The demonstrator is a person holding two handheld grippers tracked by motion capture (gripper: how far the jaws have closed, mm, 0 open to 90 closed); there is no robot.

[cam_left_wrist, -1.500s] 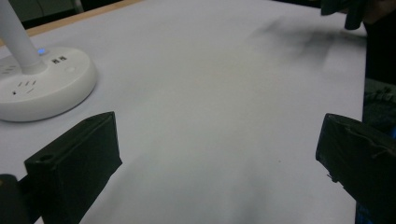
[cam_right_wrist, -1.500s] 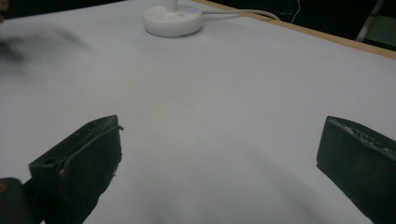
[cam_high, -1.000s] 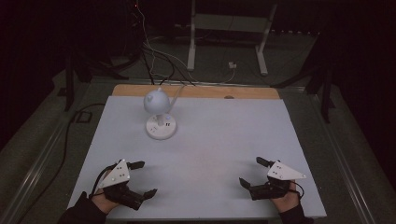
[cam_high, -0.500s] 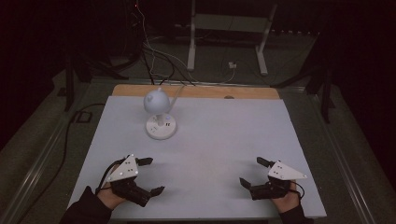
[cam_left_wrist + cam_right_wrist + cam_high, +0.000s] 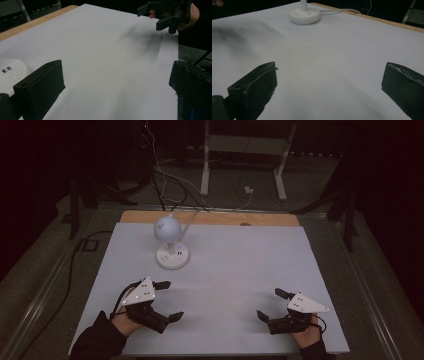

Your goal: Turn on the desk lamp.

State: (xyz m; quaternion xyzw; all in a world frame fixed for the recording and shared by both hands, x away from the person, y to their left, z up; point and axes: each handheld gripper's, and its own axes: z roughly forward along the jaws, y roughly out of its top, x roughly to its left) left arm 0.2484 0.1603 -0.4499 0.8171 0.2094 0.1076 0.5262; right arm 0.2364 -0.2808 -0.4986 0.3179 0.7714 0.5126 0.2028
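Left gripper (image 5: 166, 300), jaws spread and empty, has crept forward toward the small white round-based desk lamp (image 5: 172, 256); right gripper (image 5: 273, 304) stays spread, unmoved. Probably a reach is beginning.

Matt white sheet covering the bench (image 5: 240, 285), smooth and unmarked; bare light wood strip at its far edge (image 5: 210, 217). Small white desk lamp of smooth, faintly glossy plastic (image 5: 172, 256). Black matt plastic fingers (image 5: 254, 85), their edges slightly rough, on the right gripper (image 5: 270, 304).
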